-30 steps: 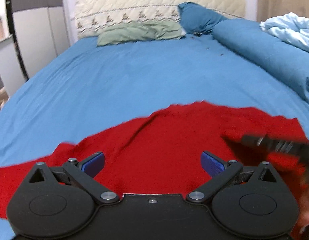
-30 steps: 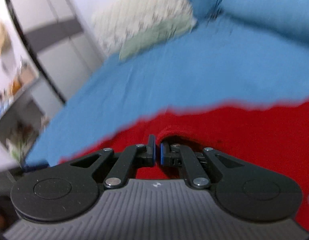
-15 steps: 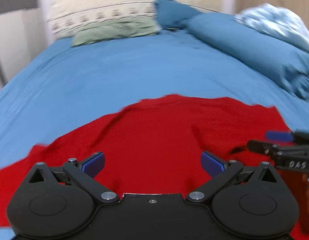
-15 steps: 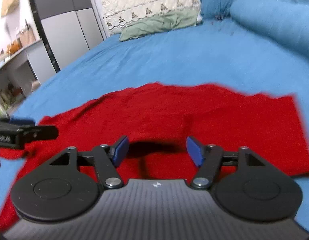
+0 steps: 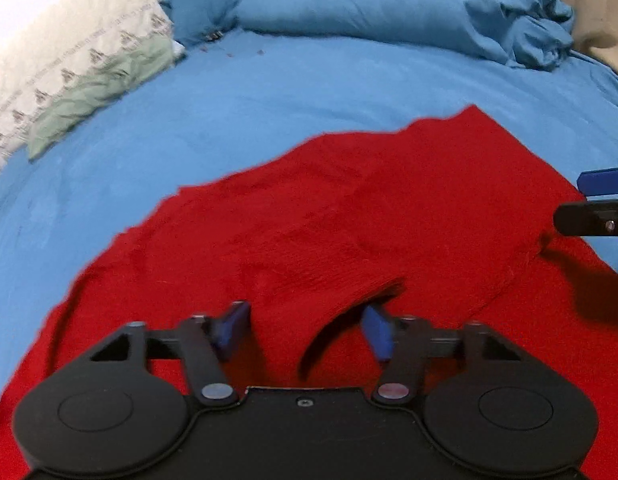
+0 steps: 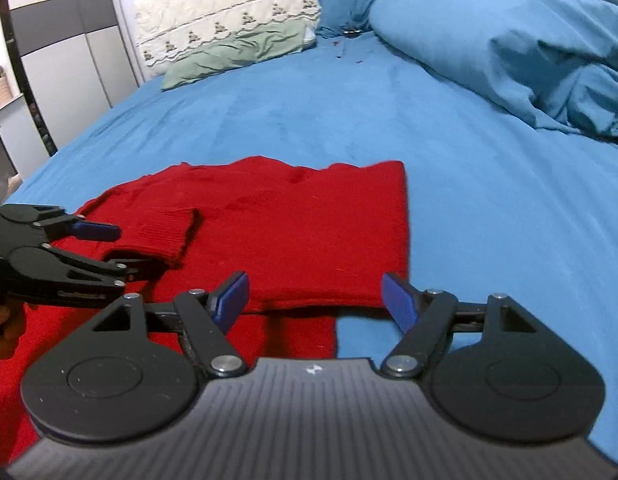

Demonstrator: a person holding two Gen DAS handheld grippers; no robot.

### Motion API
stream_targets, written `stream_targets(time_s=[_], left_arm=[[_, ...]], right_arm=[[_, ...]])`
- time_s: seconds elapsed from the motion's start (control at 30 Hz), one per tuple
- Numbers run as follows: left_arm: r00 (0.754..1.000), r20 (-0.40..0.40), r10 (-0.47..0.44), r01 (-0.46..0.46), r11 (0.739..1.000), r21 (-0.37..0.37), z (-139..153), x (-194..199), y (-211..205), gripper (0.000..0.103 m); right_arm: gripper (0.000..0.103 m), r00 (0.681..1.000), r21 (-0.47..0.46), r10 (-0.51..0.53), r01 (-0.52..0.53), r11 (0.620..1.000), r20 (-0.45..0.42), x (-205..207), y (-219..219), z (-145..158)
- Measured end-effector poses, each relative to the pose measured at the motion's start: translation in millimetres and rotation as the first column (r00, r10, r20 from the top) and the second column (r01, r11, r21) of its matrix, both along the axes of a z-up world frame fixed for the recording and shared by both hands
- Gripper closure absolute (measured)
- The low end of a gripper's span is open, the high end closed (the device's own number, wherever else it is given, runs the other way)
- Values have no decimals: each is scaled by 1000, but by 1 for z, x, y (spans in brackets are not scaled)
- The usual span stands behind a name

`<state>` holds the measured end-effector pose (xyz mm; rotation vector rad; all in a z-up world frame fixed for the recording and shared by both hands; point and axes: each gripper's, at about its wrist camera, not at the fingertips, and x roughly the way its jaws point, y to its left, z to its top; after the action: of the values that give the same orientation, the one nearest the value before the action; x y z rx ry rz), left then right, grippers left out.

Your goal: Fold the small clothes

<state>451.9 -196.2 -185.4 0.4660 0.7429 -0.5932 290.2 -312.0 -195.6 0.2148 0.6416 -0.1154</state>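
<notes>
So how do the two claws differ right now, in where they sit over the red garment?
The left claw sits over the garment's folded-in cuff; the right claw sits at the red garment's near edge by its right side, partly over the blue sheet. A fabric edge lies between the left claw's fingers; the right claw's gap spans a hem and sheet. Both are open, holding nothing.

Bed (image 6: 309, 120) wore blue sheet. Red sweater (image 6: 309, 220) lay flat on near part, one sleeve folded across. Green pillow (image 6: 237, 56) sat at headboard end, blue pillow (image 6: 345, 0) beside it, rumpled blue duvet (image 6: 509, 40) along right side.
</notes>
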Motion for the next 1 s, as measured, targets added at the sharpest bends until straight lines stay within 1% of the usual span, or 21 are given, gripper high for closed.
stream_targets(time_s=[0.03, 0.07, 0.13, 0.17, 0.2, 0.27, 0.3, 0.37, 0.4, 0.43, 0.5, 0.53, 0.6, 0.63, 0.7, 0.73, 0.77, 0.8, 0.83, 0.9, 1.0], left_arm=[[1000, -7, 9, -9, 1000, -19, 1, 3, 1, 55], [1000, -19, 25, -26, 999, -38, 3, 6, 3, 69], [994, -59, 93, -99, 990, -104, 6, 15, 13, 88], [989, -86, 125, -136, 981, -139, 8, 20, 21, 94], [981, -118, 155, -176, 967, -187, 9, 25, 31, 94], [957, -178, 229, -273, 919, -285, 9, 30, 54, 95], [936, -223, 272, -336, 878, -341, 7, 32, 70, 95], [897, -302, 322, -427, 803, -415, -1, 32, 96, 90], [879, -350, 325, -462, 763, -451, -7, 32, 109, 90], [864, -391, 318, -486, 733, -476, -16, 31, 118, 90], [853, -432, 293, -500, 695, -516, -25, 29, 129, 90], [854, -434, 287, -499, 687, -528, -26, 29, 133, 90], [865, -419, 276, -480, 698, -532, -23, 29, 132, 83], [874, -402, 273, -465, 712, -527, -20, 30, 129, 78], [895, -349, 278, -429, 753, -499, -14, 30, 119, 78], [903, -324, 281, -414, 769, -487, -13, 29, 115, 81], [910, -303, 284, -402, 782, -476, -11, 29, 112, 99], [917, -280, 284, -389, 793, -469, -7, 29, 110, 99], [924, -257, 283, -376, 796, -474, -2, 29, 111, 99], [930, -189, 314, -367, 788, -495, 15, 25, 121, 98], [909, -80, 409, -388, 761, -519, 40, 20, 152, 98]], right_arm=[[14, 1000, 8, -8, 8, 1000, 1, 2, -2, -2], [14, 1000, 19, -16, 16, 1000, 2, 3, -3, -3], [14, 999, 42, -37, 37, 998, 6, 5, -4, -6], [14, 999, 51, -47, 47, 998, 10, 4, -5, -7], [14, 998, 57, -53, 52, 997, 14, 3, -7, -7], [14, 998, 61, -65, 64, 996, 21, 3, -7, -6], [14, 997, 62, -70, 69, 996, 24, 3, -8, -6], [14, 997, 73, -78, 76, 994, 25, 1, -11, -7], [14, 996, 76, -83, 81, 994, 24, 0, -13, -7], [14, 996, 77, -86, 85, 993, 21, -2, -15, -8], [14, 995, 69, -102, 101, 992, 14, -4, -19, -10], [14, 994, 69, -113, 112, 991, 10, -6, -22, -11], [14, 991, 83, -132, 131, 988, 2, -9, -27, -13], [14, 990, 88, -139, 139, 986, 0, -10, -30, -14], [11, 990, 84, -139, 139, 987, -6, -11, -31, -17], [9, 991, 76, -131, 132, 988, -16, -11, -30, -18], [7, 992, 64, -122, 123, 990, -24, -10, -28, -19], [6, 993, 44, -112, 113, 993, -28, -10, -25, -21], [5, 995, 7, -98, 98, 995, -34, -8, -20, -22], [5, 996, -68, -74, 70, 995, -55, -5, -10, -24], [5, 995, -151, -56, 44, 988, -78, 0, 4, -26]])
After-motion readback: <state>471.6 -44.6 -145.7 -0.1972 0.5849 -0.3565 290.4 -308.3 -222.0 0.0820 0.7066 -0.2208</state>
